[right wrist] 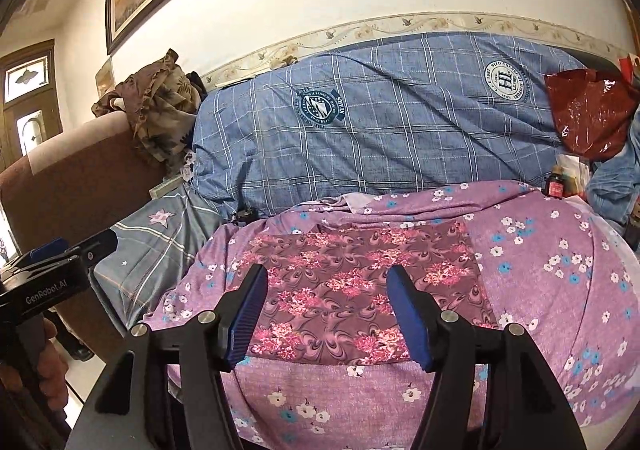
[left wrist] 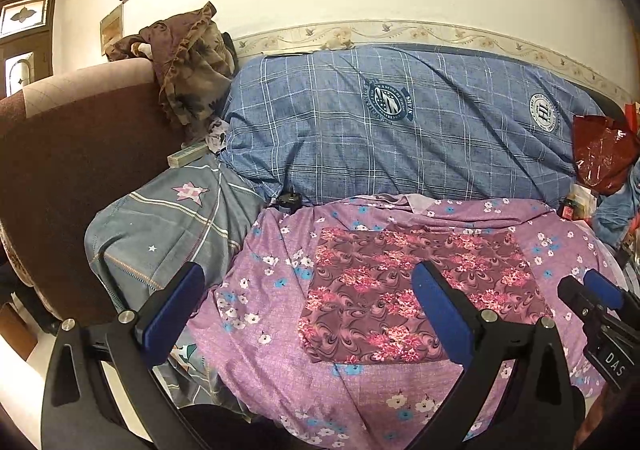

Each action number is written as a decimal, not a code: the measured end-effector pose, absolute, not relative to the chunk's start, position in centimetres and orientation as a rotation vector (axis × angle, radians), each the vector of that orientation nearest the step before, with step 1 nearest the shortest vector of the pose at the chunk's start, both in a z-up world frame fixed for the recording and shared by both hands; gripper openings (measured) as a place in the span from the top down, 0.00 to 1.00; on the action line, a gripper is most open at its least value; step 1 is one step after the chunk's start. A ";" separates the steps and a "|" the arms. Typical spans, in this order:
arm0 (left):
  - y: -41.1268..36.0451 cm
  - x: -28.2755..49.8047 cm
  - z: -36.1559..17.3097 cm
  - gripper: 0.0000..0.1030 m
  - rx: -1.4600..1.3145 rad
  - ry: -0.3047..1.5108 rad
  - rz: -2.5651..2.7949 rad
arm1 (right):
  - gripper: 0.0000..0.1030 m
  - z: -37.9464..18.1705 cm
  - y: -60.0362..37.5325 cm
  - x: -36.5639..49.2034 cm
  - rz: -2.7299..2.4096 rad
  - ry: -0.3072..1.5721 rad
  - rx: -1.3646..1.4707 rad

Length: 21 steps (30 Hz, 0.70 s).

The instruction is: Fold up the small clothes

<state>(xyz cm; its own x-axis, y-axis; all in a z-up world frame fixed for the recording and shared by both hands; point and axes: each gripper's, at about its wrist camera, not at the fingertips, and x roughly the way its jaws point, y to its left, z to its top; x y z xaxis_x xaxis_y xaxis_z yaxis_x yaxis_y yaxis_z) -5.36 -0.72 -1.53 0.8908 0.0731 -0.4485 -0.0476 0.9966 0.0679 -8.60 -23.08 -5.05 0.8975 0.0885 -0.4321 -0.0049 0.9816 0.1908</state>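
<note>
A small maroon cloth with pink flowers (left wrist: 404, 290) (right wrist: 352, 282) lies flat as a neat rectangle on the purple flowered bedspread (left wrist: 256, 330) (right wrist: 560, 290). My left gripper (left wrist: 308, 274) hovers over the cloth's near left part, jaws wide open and empty. My right gripper (right wrist: 327, 278) hangs over the cloth's near middle, open as well, with nothing between its blue pads. Each gripper shows at the edge of the other's view: the right gripper (left wrist: 600, 294) to the right, the left gripper (right wrist: 80, 250) to the left with a hand below it.
A blue checked quilt (left wrist: 400, 130) is bundled behind the bedspread against the wall. A grey-blue pillow with a star (left wrist: 168, 226) and a brown upholstered arm (left wrist: 72, 154) stand at the left. A red plastic bag (left wrist: 600, 154) and a small dark bottle (right wrist: 555, 186) sit at the right.
</note>
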 end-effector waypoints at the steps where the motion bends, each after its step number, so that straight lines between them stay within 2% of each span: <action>1: -0.7 -5.4 -1.5 0.00 0.052 0.467 0.064 | 0.38 -5.1 -23.1 -8.6 0.047 0.456 0.187; 21: -1.2 -4.9 -2.1 0.00 0.051 0.484 0.074 | 0.38 -5.7 -23.7 -8.3 0.034 0.468 0.201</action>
<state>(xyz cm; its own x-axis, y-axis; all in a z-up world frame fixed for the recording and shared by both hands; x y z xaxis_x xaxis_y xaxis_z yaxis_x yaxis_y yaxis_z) -4.95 -1.18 -2.14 0.8824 0.0828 -0.4632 -0.0586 0.9961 0.0666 -8.26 -23.70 -5.72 0.8921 0.0786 -0.4450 0.0137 0.9796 0.2004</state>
